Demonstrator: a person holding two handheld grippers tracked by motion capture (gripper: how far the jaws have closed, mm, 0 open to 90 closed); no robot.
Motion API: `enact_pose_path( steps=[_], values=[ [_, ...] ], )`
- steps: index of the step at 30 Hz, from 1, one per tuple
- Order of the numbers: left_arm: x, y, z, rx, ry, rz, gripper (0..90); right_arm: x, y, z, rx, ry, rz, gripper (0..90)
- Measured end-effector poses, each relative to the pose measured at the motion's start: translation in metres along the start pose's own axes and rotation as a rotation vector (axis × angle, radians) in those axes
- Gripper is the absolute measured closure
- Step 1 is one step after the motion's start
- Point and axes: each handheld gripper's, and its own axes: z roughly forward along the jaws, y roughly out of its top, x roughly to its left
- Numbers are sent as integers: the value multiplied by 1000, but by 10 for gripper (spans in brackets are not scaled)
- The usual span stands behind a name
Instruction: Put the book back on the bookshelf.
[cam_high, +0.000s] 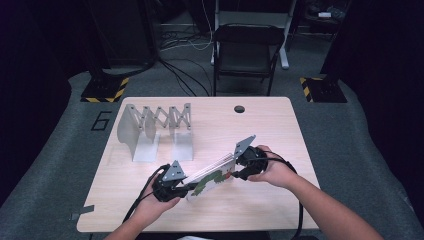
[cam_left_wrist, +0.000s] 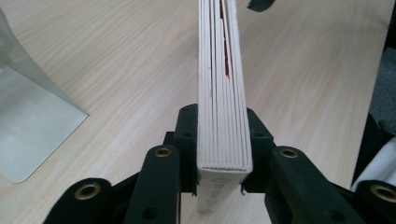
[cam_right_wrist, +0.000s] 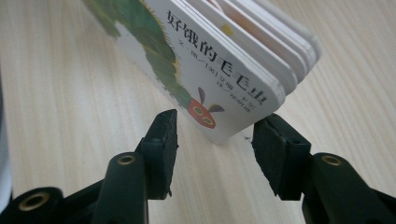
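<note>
My left tool (cam_left_wrist: 219, 154) pinches the board book (cam_left_wrist: 222, 93) at one end, above the bench (cam_left_wrist: 116, 56). My right tool (cam_right_wrist: 215, 144) is spread, pads clear of the book's corner.

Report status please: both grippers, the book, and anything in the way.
Left gripper shut on board book, spine end. Right gripper open, jaws off the book's far corner. Book on edge above table. Metal book rack stands apart, path free.

Metal folding book rack (cam_high: 155, 131), near the table's (cam_high: 260, 205) far left corner. Round hole (cam_high: 239, 109) at far edge. Black chair (cam_high: 247, 55) beyond.
</note>
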Motion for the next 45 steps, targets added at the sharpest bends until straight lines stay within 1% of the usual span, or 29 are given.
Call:
enact_pose_path(
  steps=[1,3,5,6,7,8,12,14,15,16,18,19,20,21,22,24,26,28,31,33,34,37,38,39,41,42,43,44,45],
  values=[
    [-1,0,0,-2,2,1,742,0,0,0,4,1,9,498],
    [-1,1,-1,2,5,4,744,-1,1,1,5,-5,3,498],
    [-1,1,-4,14,2,26,746,-1,2,1,6,-14,-10,496],
    [-2,1,-4,8,2,24,746,-1,3,1,2,-20,-16,497],
    [-3,1,-6,10,6,37,746,-1,4,0,1,-20,-16,496],
    [-2,1,-8,24,-3,50,746,0,6,-1,-7,-28,-19,496],
    [-1,0,-11,32,-11,57,746,0,12,-3,-30,-40,-26,502],
    [1,-3,-12,30,-21,61,745,1,16,-3,-31,-31,-46,529],
    [2,-3,-12,29,-24,54,744,2,18,-2,-33,-21,-70,538],
    [3,-4,-13,30,-27,52,744,2,19,-2,-26,-23,-84,547],
    [4,-6,-14,30,-22,45,744,4,23,0,-27,-18,-95,551],
    [4,-7,-14,38,-18,51,743,4,24,1,-26,-15,-97,567],
    [5,-8,-14,36,-19,42,742,3,25,2,-24,-17,-93,587],
    [5,-8,-14,36,-9,44,738,2,26,2,-23,-11,-89,595],
    [5,-8,-14,34,2,33,727,1,26,2,-26,-6,-92,605],
    [7,-6,-14,27,4,-1,690,0,26,3,-28,5,-83,617],
    [6,-5,-13,31,14,-14,630,1,27,3,-26,11,-85,632],
    [4,-3,-11,54,23,-11,617,3,29,3,-25,11,-95,641],
    [1,0,-7,64,45,7,598,6,30,3,-25,13,-107,647],
    [-1,1,-5,70,55,7,565,6,31,4,-21,11,-105,646],
    [-1,2,-5,74,44,6,549,6,31,4,-23,14,-105,646],
    [-1,3,-3,80,63,2,513,5,31,4,-23,15,-103,645],
    [-1,4,-2,85,55,-5,513,5,31,4,-24,14,-104,644],
    [-1,5,-2,86,63,-1,513,5,31,4,-24,14,-104,644],
    [0,6,-1,82,68,-8,514,5,31,4,-25,13,-103,643],
    [0,7,-1,89,53,-9,523,5,31,4,-26,12,-104,642],
    [0,8,0,88,63,-7,535,5,31,5,-27,12,-103,642],
    [0,8,1,92,49,-8,551,5,31,5,-26,12,-103,642],
    [-1,9,1,93,45,-10,566,6,32,5,-25,10,-106,642]
  ],
)
